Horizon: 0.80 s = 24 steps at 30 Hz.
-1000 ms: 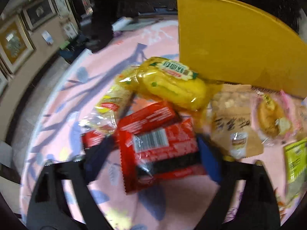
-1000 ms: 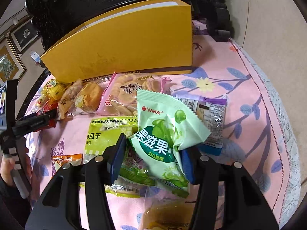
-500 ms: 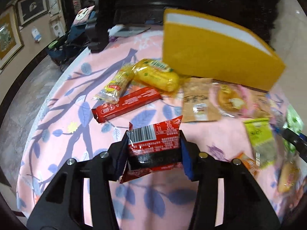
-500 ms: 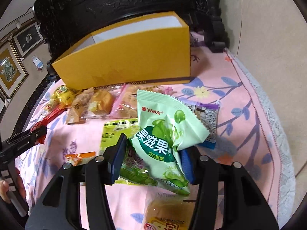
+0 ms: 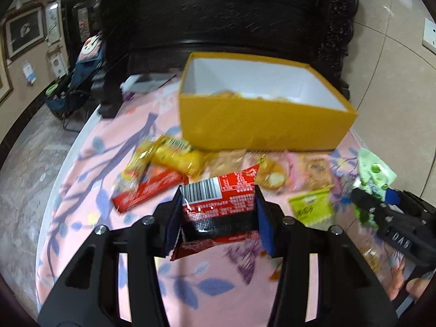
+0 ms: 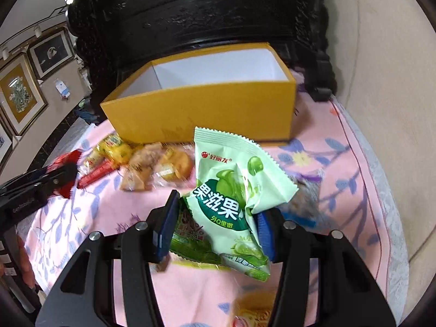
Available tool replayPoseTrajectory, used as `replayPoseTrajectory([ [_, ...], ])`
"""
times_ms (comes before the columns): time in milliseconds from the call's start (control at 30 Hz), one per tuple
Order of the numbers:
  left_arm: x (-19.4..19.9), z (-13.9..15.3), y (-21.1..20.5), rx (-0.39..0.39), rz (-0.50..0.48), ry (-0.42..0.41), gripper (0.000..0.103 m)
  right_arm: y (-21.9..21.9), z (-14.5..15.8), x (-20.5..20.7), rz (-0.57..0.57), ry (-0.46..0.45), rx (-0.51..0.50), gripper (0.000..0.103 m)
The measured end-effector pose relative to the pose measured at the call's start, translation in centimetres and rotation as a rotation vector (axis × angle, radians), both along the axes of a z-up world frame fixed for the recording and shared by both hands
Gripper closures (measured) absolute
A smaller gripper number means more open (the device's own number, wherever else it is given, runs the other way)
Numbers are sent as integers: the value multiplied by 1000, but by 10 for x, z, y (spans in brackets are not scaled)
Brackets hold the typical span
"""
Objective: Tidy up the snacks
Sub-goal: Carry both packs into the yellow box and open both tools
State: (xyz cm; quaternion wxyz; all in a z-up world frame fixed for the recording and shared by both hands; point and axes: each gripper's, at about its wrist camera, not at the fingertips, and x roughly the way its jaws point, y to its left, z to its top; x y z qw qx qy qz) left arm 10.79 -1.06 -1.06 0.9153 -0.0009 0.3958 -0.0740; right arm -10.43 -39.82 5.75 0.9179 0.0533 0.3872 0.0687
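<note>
My left gripper (image 5: 218, 215) is shut on a red snack packet (image 5: 220, 204) with a barcode, lifted above the pink tablecloth. My right gripper (image 6: 215, 218) is shut on a pale green gummy packet (image 6: 231, 190), also held in the air. An open yellow box (image 5: 261, 125) with a white inside stands at the back of the table, with a few snacks showing at its bottom; the same yellow box (image 6: 207, 109) fills the middle of the right wrist view. Each view also catches the other gripper at its edge: the right gripper (image 5: 373, 199) and the left gripper (image 6: 62, 179).
Loose snacks lie in a row before the box: a yellow packet (image 5: 177, 158), a long red bar (image 5: 147, 190), cake packets (image 5: 272, 174) and a lime green packet (image 5: 313, 207). Dark carved furniture (image 6: 207, 21) stands behind the table. The tablecloth edge (image 6: 381, 190) drops off at the right.
The left jaws closed onto the red packet and lifted it off the table. Both grippers rose with their packets, and the open top of the yellow box came into view.
</note>
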Motion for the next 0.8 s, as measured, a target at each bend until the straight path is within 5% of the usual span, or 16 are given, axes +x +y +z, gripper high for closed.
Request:
replayPoseTrajectory([
  [367,143,58,-43,18,-18,5,55,4,72,132,-18,-57,-3,50],
  [500,170,51,-42,2,0,59,55,-2,67,155,-39,-40,16,50],
  [800,193,55,-40,8,24,35,53,3,62,192,-49,-58,-21,47],
])
